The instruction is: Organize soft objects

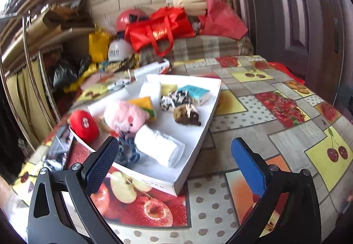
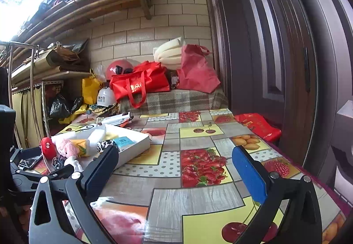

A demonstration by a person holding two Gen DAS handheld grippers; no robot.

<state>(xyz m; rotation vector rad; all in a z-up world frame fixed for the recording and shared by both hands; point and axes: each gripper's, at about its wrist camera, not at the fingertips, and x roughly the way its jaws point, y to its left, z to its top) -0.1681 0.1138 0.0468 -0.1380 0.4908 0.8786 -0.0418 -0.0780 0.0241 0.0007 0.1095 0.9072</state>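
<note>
Bearing: shallow white cardboard tray (image 1: 194, 133) lies ahead and left of the left gripper (image 1: 174, 155); its near corner sits between the two fingers in the left wrist view.
Tray contents: rolled white cloth (image 1: 158, 148), pink plush animal (image 1: 125, 117), round red plush with white eyes (image 1: 85, 126), blue-grey knitted piece (image 1: 128, 151), brown and white hedgehog-like plush (image 1: 186, 115), black-and-white patterned fabric (image 1: 174, 99), teal-and-white tissue packet (image 1: 195, 93), yellow and white sponge blocks (image 1: 154, 89).
Nearest target: rolled white cloth, just past the left finger pad, inside the tray near its front wall.
Long axis: the roll runs from upper left to lower right in the left wrist view, slanted across the gripper's closing line, not square to it.
Nearer arm: left, by judgement; from the right gripper (image 2: 175, 166) the tray (image 2: 136, 144) sits well off to the left across the fruit-print tablecloth (image 2: 198, 177).
Left gripper state: jaws spread wide, nothing between them.
Right gripper state: jaws spread wide, empty, over bare tablecloth.
Approach note: a reach forward and left over the tray wall, with a wrist turn to cross the roll, appears required.
Hidden: the left finger covers part of the knitted piece; the red plush overhangs the tray's left edge, contact unclear.
Unclear: motion blur softens the pink plush; destination for sorted items is not identifiable.
</note>
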